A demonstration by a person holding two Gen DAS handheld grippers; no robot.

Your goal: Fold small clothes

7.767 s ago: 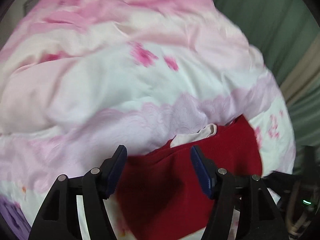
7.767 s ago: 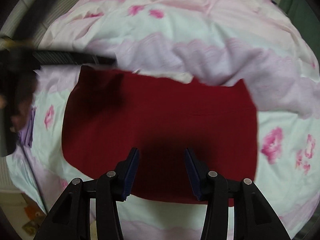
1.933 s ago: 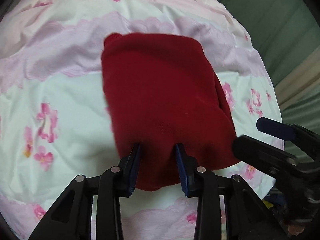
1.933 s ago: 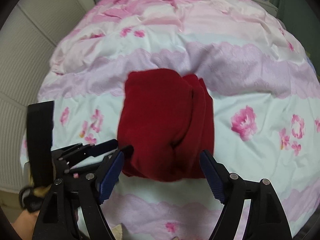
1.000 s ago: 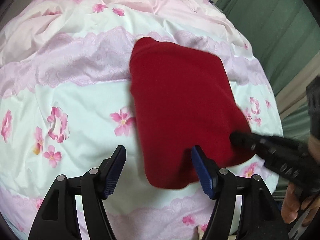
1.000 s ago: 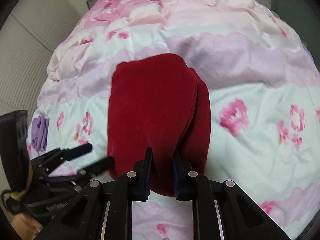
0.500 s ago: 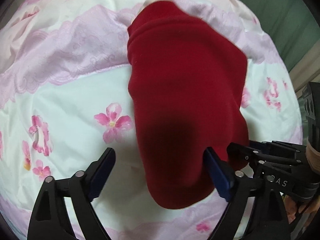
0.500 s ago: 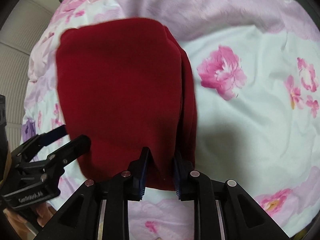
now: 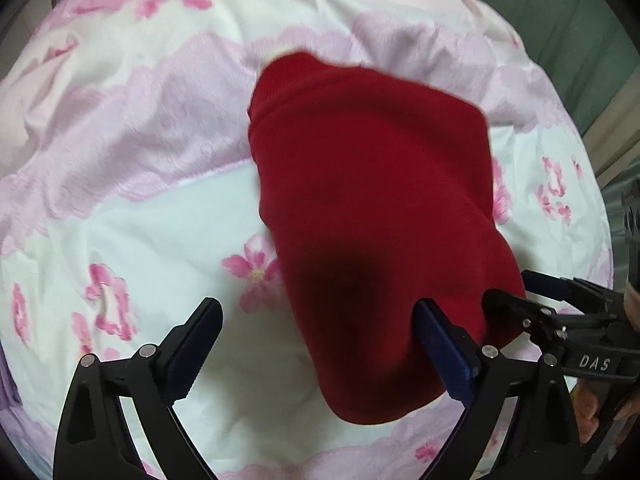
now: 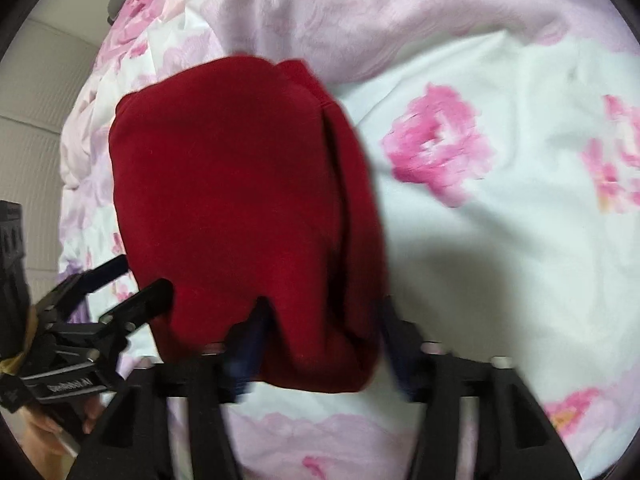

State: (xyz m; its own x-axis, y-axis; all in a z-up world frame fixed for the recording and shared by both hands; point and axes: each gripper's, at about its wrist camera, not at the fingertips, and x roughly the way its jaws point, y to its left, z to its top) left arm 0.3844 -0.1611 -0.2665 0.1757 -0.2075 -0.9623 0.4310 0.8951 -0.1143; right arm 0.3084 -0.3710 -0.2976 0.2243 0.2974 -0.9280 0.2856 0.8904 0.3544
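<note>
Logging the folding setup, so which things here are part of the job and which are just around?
Job:
red garment
left claw
right claw

Just around:
floral bedspread
green curtain
purple cloth

Folded red fleece garment (image 9: 372, 216) lies flat on the flower-print bedspread (image 9: 140, 240). Left claw (image 9: 320, 344) stands at garment's near edge, w/ near-left corner between its fingers. Right claw (image 10: 320, 344) straddles near-right corner. Each claw shows beside the other's view.

Black hand-held gripper (image 9: 316, 344), blue pads (image 9: 444, 348), silver screws, "DAS" lettering
</note>
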